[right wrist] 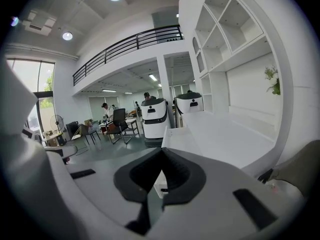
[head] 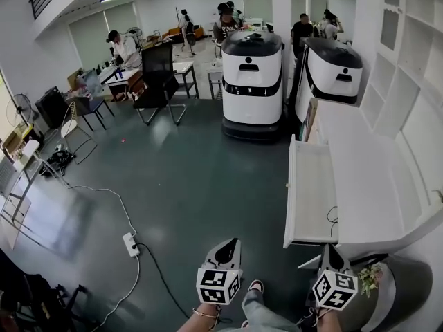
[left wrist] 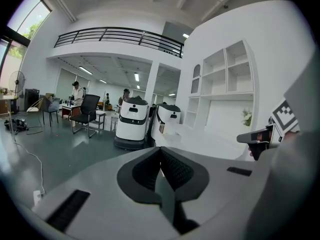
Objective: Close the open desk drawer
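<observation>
The white desk [head: 370,185] runs along the right wall. Its shallow white drawer [head: 311,192] is pulled out to the left over the green floor and looks empty. My left gripper [head: 232,243] hangs over the floor, left of the drawer's near corner and apart from it, jaws shut on nothing. Just short of the drawer's near end, my right gripper [head: 331,248] is also shut and empty. In the right gripper view the drawer [right wrist: 175,134] and desk top [right wrist: 225,141] stretch ahead of the closed jaws [right wrist: 162,154]. The left gripper view shows its closed jaws [left wrist: 160,151].
Two white delivery robots [head: 252,81] [head: 331,68] stand at the desk's far end. A power strip [head: 130,244] with cables lies on the floor at left. White shelves [head: 408,81] rise above the desk. A small plant [head: 370,279] sits by my right gripper. People work at tables in the back.
</observation>
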Available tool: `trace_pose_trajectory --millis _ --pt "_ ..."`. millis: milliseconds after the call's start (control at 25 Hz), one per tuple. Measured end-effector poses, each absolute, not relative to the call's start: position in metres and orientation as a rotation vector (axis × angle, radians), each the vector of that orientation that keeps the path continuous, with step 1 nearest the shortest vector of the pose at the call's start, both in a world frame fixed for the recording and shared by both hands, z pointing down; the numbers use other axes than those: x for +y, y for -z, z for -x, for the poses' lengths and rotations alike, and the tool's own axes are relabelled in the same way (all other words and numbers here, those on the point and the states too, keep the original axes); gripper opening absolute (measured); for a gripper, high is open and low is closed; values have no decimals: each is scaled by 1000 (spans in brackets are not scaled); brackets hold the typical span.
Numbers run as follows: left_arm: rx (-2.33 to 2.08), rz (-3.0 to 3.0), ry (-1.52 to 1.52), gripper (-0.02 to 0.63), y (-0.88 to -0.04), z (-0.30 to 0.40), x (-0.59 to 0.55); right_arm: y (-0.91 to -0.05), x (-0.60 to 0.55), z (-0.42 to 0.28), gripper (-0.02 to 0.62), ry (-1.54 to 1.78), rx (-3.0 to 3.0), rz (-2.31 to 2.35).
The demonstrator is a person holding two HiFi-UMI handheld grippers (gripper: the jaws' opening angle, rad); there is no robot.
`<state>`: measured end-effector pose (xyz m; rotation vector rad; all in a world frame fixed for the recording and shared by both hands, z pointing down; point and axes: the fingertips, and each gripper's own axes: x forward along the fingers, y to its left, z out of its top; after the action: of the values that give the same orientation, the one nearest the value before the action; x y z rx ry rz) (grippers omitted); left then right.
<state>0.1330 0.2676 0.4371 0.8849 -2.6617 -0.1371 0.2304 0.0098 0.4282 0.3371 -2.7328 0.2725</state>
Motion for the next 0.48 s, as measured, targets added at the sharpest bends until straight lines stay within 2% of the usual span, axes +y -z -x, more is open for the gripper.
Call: trace_pose_trajectory --millis 480 --pt "-2593 -993 121 18 -445 -5 213 -439 -34 -125 6 -259 -2679 -387"
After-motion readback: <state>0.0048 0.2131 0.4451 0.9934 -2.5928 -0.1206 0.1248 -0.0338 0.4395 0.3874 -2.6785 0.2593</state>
